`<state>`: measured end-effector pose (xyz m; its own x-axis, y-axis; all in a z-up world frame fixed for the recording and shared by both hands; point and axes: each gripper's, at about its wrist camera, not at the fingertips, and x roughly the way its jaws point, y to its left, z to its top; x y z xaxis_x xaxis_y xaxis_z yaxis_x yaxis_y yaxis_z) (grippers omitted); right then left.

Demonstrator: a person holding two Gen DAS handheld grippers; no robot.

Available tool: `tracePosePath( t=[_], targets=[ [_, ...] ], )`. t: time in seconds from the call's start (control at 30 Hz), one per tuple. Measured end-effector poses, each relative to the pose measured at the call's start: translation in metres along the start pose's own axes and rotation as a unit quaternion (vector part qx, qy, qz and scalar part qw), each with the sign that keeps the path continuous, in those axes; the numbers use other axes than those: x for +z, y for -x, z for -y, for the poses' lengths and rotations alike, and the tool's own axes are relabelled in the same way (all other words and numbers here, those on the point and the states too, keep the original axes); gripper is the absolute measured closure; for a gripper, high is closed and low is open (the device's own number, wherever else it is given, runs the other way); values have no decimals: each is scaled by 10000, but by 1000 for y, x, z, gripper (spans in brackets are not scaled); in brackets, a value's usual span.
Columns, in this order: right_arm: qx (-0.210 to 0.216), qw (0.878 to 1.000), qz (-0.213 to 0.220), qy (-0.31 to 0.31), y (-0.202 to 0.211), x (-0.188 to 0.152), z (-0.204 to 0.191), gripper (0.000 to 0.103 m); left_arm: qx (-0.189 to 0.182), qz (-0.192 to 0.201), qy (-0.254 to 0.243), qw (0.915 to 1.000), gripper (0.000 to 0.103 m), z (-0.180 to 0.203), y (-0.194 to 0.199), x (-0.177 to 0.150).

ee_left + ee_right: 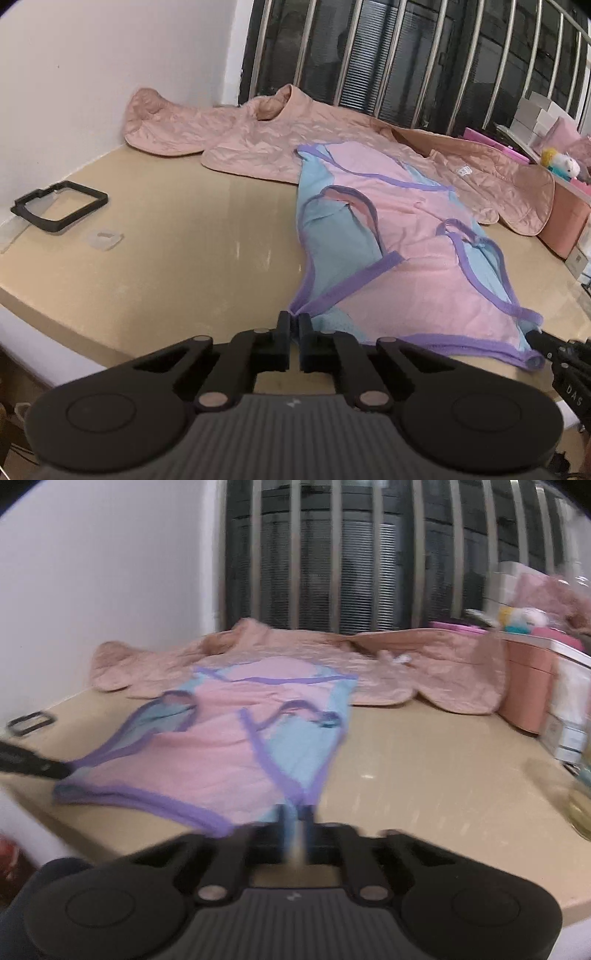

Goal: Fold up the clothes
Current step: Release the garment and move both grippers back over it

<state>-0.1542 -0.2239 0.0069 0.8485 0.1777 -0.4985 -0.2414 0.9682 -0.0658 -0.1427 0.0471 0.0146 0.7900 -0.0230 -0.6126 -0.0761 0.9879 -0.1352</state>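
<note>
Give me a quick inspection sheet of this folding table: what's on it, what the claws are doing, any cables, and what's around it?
Surface: beige table, faintly scuffed.
Job's things: pink-and-blue garment with purple trim lies spread out flat, its far end overlapping a quilted pink jacket at the back.
Clutter: black rectangular frame and small clear plastic piece near the left edge.
Claws: left claw shut on the garment's near left corner; right claw shut on the near right corner, picture blurred.
Cables: nothing seen.
Surroundings: white wall, barred dark window, pink boxes and a plush toy at right.
</note>
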Motion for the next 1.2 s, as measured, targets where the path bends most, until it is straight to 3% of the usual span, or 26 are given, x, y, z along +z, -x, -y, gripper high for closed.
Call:
tracePosePath(
  t=[0.1, 0.17, 0.23, 0.33, 0.4, 0.53, 0.6, 0.67, 0.7, 0.83, 0.93, 1.0, 1.03, 1.07, 1.1, 1.2],
  targets=[
    [-178, 9985, -122, 497, 1, 2, -1, 103, -189, -82, -97, 9997, 99, 13, 8, -6],
    [-296, 9987, -272, 316, 1, 5, 20, 103, -509, -181, -32, 9985, 96, 19, 13, -8],
    [-736, 9961, -389, 299, -3, 6, 42, 103, -774, -37, 316, 9965, 92, 14, 18, -2],
    [-1490, 9865, -540, 420, -10, 8, 71, 101, -633, 392, 373, 9965, 84, 4, 16, 29],
    [-1667, 9845, -400, 362, -4, 15, 78, 97, -458, 618, 453, 9960, 73, -4, 3, 60],
    [-785, 9964, 282, 166, 28, 32, 55, 79, -213, 584, 574, 9964, 60, -3, -51, 123],
    [-99, 9990, 372, 233, 36, 33, 32, 75, 18, 650, 677, 9956, 60, 1, -83, 150],
    [425, 9981, 340, 297, 35, 29, 9, 73, 377, 600, 438, 9965, 60, 13, -122, 168],
    [619, 9970, 299, 358, 33, 26, -2, 72, 378, 470, 366, 9975, 60, 16, -140, 175],
    [749, 9952, 185, 597, 27, 15, -32, 72, 303, 25, 338, 9990, 60, 31, -207, 202],
    [861, 9953, 166, 412, 25, 14, -36, 71, 496, -78, 79, 9987, 59, 44, -239, 211],
    [919, 9948, 97, 432, 25, 13, -34, 71, 372, -225, 167, 9989, 59, 45, -255, 214],
    [916, 9946, 51, 485, 24, 12, -35, 71, 270, -352, 171, 9989, 64, 44, -260, 213],
    [918, 9943, 9, 536, 23, 12, -36, 71, 169, -479, 173, 9986, 96, 43, -266, 212],
    [934, 9939, -35, 581, 21, 10, -35, 71, 67, -607, 175, 9980, 102, 42, -272, 210],
    [900, 9937, -172, 645, 12, 5, -37, 73, 122, -429, -124, 9989, 102, 42, -264, 201]
  ],
)
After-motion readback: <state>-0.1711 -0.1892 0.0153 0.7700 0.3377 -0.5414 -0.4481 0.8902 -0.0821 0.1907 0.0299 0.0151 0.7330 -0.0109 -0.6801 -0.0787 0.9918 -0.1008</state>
